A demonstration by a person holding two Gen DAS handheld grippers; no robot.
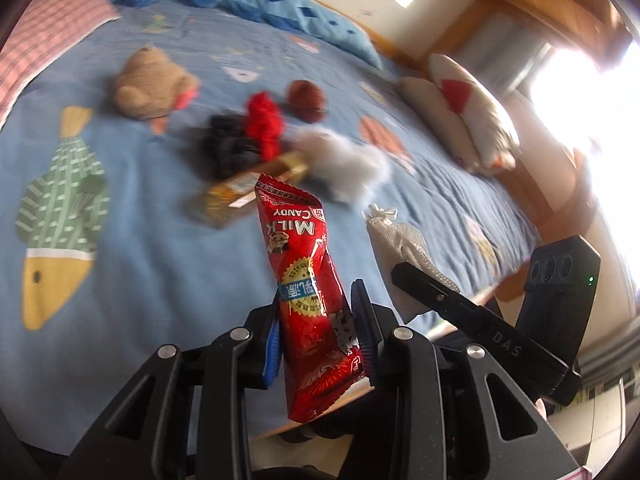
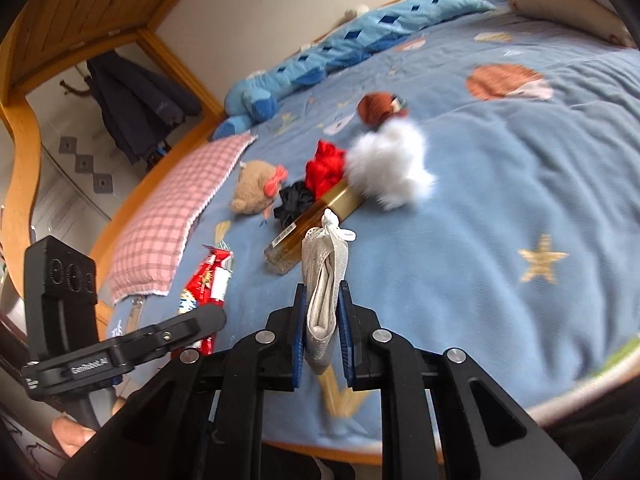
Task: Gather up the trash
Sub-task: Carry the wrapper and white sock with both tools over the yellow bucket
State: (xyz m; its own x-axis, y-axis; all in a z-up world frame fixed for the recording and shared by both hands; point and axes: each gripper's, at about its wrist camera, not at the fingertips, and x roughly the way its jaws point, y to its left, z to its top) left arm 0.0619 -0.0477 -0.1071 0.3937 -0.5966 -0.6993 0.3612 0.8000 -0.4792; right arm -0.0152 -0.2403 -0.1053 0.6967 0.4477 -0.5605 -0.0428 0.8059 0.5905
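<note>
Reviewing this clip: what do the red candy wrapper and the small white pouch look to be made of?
Candy wrapper: likely thin plastic film, glossy; it shows shiny highlights, creases and printed graphics. White pouch: seemingly woven or mesh fabric, matte; fine dotted texture, soft folds, a knotted drawstring on top.

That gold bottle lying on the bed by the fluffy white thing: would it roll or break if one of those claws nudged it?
The gold bottle looks square-edged and lies on its side, so it would probably slide rather than roll. The soft blue bedspread should cushion it. It seems rigid, possibly glass, so likely heavyish and slippery.
</note>
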